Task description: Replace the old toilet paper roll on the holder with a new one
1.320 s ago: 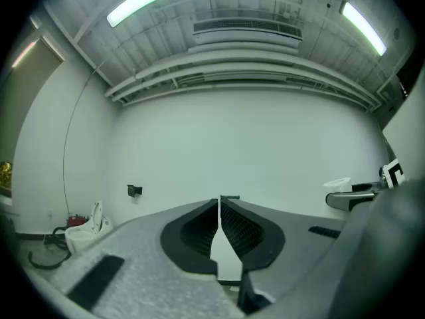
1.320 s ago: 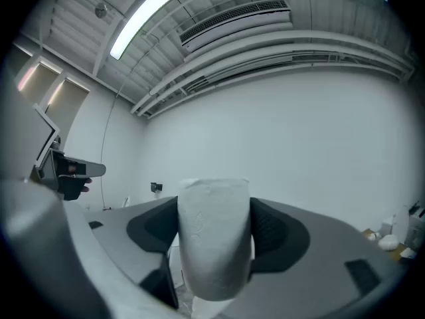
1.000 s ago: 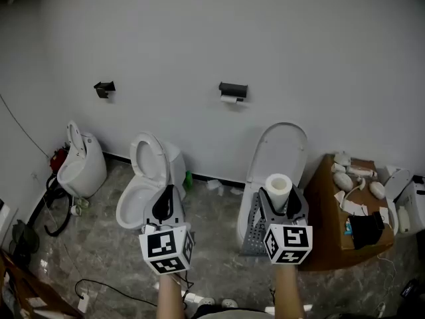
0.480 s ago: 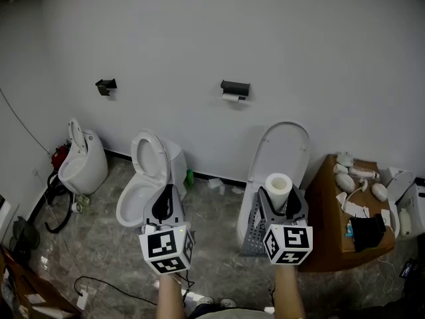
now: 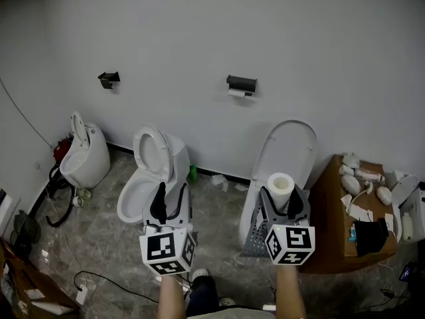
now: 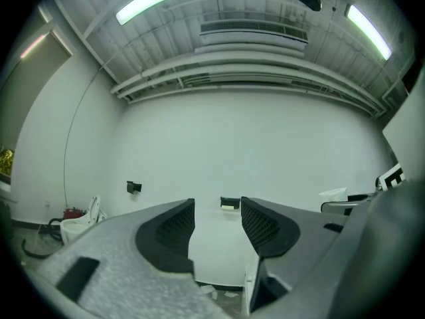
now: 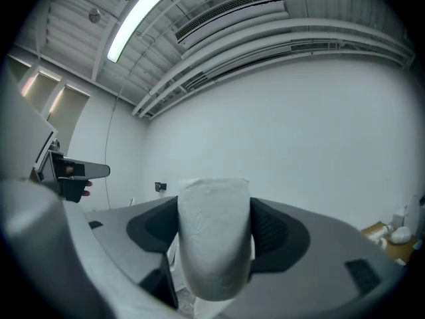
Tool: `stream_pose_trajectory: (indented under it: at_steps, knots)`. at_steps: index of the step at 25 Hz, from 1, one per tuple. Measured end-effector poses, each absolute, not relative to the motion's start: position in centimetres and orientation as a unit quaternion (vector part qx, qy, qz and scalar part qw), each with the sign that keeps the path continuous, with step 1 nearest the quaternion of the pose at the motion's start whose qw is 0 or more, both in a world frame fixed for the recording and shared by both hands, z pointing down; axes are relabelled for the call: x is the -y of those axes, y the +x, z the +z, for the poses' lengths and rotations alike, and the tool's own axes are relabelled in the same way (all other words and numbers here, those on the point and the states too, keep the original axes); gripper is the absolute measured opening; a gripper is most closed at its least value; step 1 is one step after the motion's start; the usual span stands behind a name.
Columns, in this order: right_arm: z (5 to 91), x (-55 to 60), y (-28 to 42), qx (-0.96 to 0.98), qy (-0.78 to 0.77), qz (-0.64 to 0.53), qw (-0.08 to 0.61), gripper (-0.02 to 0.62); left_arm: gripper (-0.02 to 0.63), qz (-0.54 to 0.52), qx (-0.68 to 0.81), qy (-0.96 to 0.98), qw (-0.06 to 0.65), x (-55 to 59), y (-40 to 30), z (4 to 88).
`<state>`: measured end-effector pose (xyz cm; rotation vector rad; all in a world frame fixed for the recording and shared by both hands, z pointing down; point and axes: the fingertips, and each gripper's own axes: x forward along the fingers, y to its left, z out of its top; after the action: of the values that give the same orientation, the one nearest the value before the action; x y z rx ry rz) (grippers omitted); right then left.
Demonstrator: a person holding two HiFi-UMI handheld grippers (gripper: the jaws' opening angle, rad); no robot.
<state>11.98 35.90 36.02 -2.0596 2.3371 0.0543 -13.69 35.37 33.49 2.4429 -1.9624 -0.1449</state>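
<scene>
Left gripper [image 5: 170, 201]: jaws are opening, standing well apart with nothing between them, pointing level toward the wall.
Right gripper [image 5: 281, 205]: pads are pressing on both sides of the new roll [image 7: 214, 244], carrying it upright.
Holder [image 5: 241, 84]: is hanging on the wall, well apart from both grippers, bearing the thin old roll [image 5: 236, 93].
Handling: the new roll is probably behaving as light, soft and easily crushed. A gentle hold across its curved outer wall seems best, leaving the core ends free.
</scene>
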Motion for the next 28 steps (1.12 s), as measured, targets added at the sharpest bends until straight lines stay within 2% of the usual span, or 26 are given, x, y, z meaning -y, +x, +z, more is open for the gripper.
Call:
stream_pose_trajectory:
  at_steps: [12, 28]
  knots:
    - [35.9, -24.9, 9.2, -0.731, -0.682, 0.021, 0.015, 0.305, 0.248, -0.05, 0.613, 0.789, 0.003, -23.0, -17.2, 33.8]
    - [35.3, -10.8, 5.5, -0.689, -0.724, 0.021, 0.021, 0.305, 0.25, -0.046, 0.573, 0.818, -0.012, -5.8, -21.3, 33.0]
